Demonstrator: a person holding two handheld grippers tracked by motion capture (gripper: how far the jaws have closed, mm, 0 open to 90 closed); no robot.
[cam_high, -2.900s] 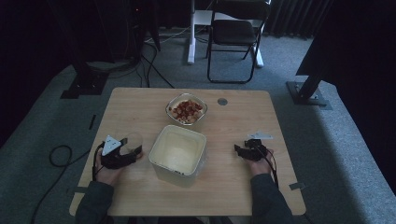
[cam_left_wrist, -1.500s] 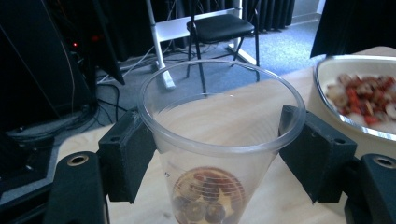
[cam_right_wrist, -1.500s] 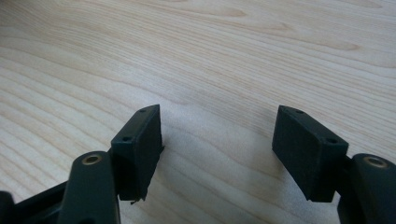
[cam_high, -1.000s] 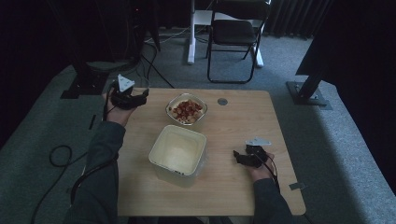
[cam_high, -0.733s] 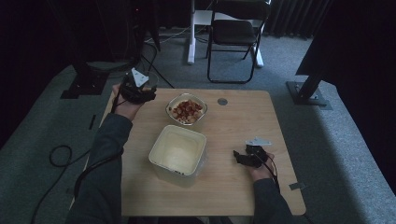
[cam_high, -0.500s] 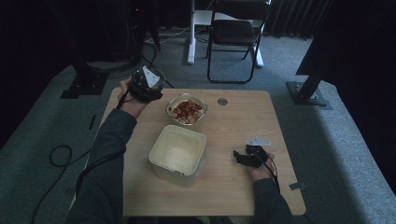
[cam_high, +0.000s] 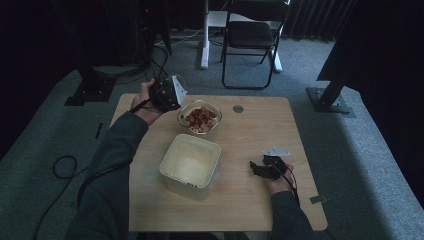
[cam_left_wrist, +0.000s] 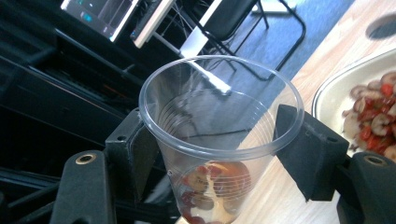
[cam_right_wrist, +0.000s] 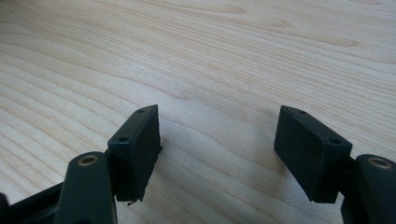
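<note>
- Clear plastic cup (cam_left_wrist: 219, 135) pinched by the left claw (cam_left_wrist: 219, 154), one black pad on each side of its wall just under the rim. The jaws have just been closing, with the cup between them.
- Left claw's own view: the cup's mouth faces the camera, base pointing away and down; long axis runs along the jaws, tilted. A small heap of red and pale food pieces (cam_left_wrist: 210, 186) lies in the bottom.
- High view: the contents cannot be made out; the left claw (cam_high: 167, 93) is held above the counter's (cam_high: 250, 130) far left corner, just beside a glass bowl (cam_high: 199, 117) of the same red and pale pieces.
- Same bowl shows at the right edge of the left claw view (cam_left_wrist: 369, 107).
- Square cream container (cam_high: 190, 165) sits at mid counter, nearer the person than the bowl.
- Right claw (cam_high: 261, 170) rests on the counter right of the container; in its own view (cam_right_wrist: 217, 149) the jaws stand spread over bare wood.
</note>
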